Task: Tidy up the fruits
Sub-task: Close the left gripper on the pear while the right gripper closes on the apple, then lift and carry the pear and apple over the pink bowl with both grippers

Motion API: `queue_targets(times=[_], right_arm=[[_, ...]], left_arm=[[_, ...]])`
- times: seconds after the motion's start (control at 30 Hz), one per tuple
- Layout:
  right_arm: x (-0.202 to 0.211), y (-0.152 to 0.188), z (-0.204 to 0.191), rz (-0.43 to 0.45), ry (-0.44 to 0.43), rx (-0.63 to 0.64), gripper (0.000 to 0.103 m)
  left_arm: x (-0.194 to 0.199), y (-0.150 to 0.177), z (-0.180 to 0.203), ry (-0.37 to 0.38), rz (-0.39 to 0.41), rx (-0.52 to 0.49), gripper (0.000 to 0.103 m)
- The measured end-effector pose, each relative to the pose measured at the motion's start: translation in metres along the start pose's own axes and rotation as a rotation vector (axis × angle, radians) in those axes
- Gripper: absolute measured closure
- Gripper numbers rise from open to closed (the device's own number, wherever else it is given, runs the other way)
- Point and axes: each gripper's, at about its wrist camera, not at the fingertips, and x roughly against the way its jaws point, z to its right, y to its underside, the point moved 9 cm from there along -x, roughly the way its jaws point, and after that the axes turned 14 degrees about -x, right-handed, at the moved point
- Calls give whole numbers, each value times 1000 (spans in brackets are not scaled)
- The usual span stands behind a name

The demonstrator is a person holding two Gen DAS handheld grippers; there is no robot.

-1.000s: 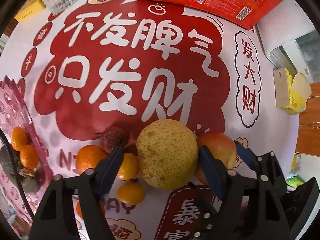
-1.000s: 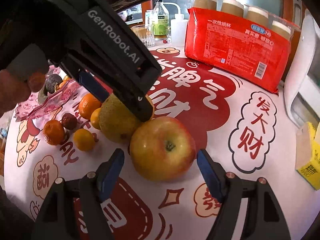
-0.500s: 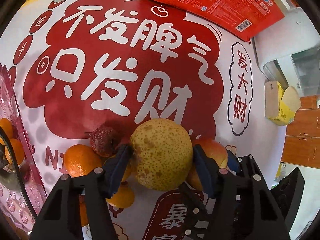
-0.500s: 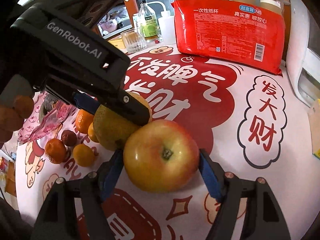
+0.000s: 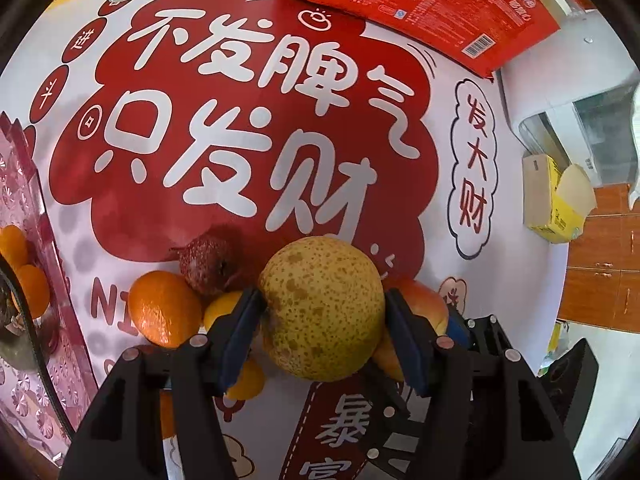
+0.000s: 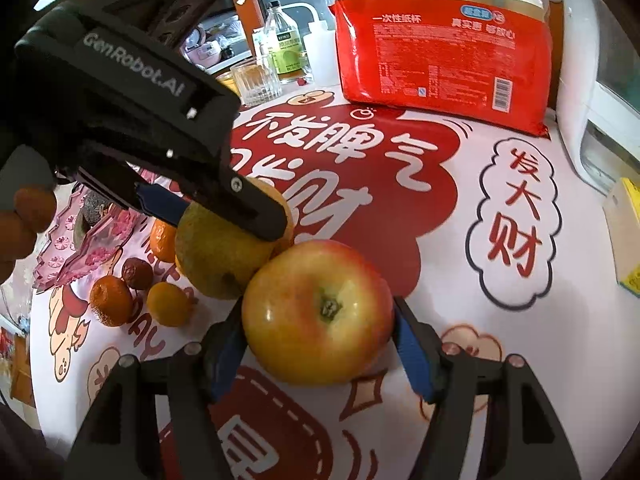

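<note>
The pear (image 5: 322,308) is clamped by the left gripper (image 5: 323,322) at 6 o'clock on the tablecloth (image 5: 440,152); the apple (image 6: 318,312) is squeezed by the right gripper (image 6: 318,334), whose jaws have just been closing; the apple is touched by the pear at its 10 o'clock; tangerines (image 6: 168,304) are scattered at 9 o'clock.

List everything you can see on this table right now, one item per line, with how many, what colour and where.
pear: 1, speckled yellow, between left pads
apple: 1, red-yellow, between right pads
small oranges: several, orange, left of pear
lychee: 1, dark red, behind oranges
paper-cup pack: 1, red, far side
glass: 1, clear, far left
tablecloth: 1, white and red
left gripper: black, just closing on pear
right gripper: black, just closing on apple
</note>
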Motion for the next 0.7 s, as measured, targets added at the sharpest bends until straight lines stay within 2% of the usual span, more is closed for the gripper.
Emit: queue_targets(times=[0.3, 0.7], right_arm=[[18, 30, -6, -57, 9, -62, 35], [48, 85, -44, -137, -20, -132, 35]], left_arm=[[25, 14, 12, 28, 25, -22, 42], [84, 54, 23, 60, 99, -65, 42]])
